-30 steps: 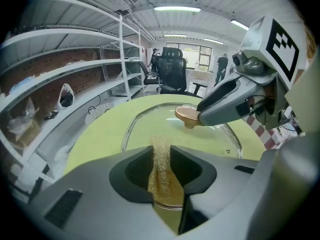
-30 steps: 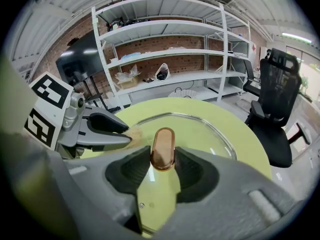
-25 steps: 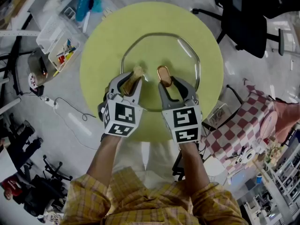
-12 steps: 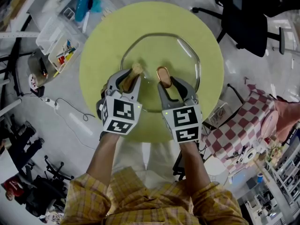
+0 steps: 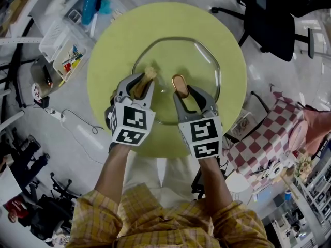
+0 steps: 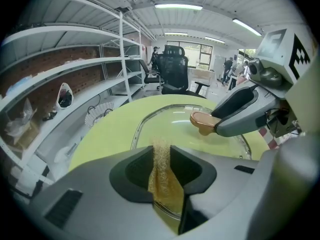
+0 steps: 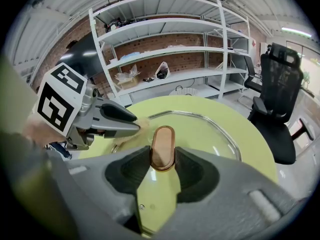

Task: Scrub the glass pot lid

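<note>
A large glass pot lid with a metal rim lies on the round yellow-green table. Its copper-brown knob sits clamped between the jaws of my right gripper. My left gripper is shut on a tan scrub sponge, whose tip rests on the lid's left part near the rim. The lid stretches ahead in both gripper views. The two grippers are side by side, a few centimetres apart.
Left of the table stand white plastic bins with small items, and a cable runs over the floor. A black office chair is at the upper right; a checked red-white cloth lies at the right. Shelving lines the wall.
My left gripper with the sponge has slid a little up and to the left along the lid. The right gripper holds the knob in nearly the same place.
</note>
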Action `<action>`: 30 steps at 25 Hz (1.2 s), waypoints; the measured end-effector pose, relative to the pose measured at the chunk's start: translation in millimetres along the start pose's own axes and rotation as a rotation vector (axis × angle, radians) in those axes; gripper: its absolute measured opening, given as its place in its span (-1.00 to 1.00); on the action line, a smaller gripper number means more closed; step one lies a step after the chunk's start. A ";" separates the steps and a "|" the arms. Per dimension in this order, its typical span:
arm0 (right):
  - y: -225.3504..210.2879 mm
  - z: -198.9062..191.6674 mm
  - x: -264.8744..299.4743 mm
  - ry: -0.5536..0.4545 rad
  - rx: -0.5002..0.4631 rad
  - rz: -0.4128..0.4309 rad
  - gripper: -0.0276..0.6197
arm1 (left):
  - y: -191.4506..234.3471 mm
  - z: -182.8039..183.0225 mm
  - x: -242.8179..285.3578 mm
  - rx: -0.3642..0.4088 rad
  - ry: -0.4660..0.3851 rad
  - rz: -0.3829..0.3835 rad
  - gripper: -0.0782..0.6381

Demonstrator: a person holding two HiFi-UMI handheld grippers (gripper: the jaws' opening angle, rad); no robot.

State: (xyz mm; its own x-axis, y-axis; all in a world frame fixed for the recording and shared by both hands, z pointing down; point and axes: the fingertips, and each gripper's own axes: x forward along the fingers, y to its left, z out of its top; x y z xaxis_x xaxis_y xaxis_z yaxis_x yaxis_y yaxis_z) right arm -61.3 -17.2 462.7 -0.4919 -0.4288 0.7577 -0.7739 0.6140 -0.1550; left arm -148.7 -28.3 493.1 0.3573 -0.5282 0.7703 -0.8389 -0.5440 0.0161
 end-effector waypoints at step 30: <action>-2.4 0.5 0.2 0.009 0.000 0.002 -0.45 | 15.1 33.0 27.9 0.010 0.008 -0.041 -0.49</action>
State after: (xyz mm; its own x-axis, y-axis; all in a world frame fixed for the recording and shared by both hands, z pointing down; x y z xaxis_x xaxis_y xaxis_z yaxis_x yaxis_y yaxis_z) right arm -59.8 -19.1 462.9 -0.4898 -0.4213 0.7633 -0.7729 0.6149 -0.1566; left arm -137.9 -72.7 493.8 0.3877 -0.5002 0.7743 -0.8196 -0.5715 0.0412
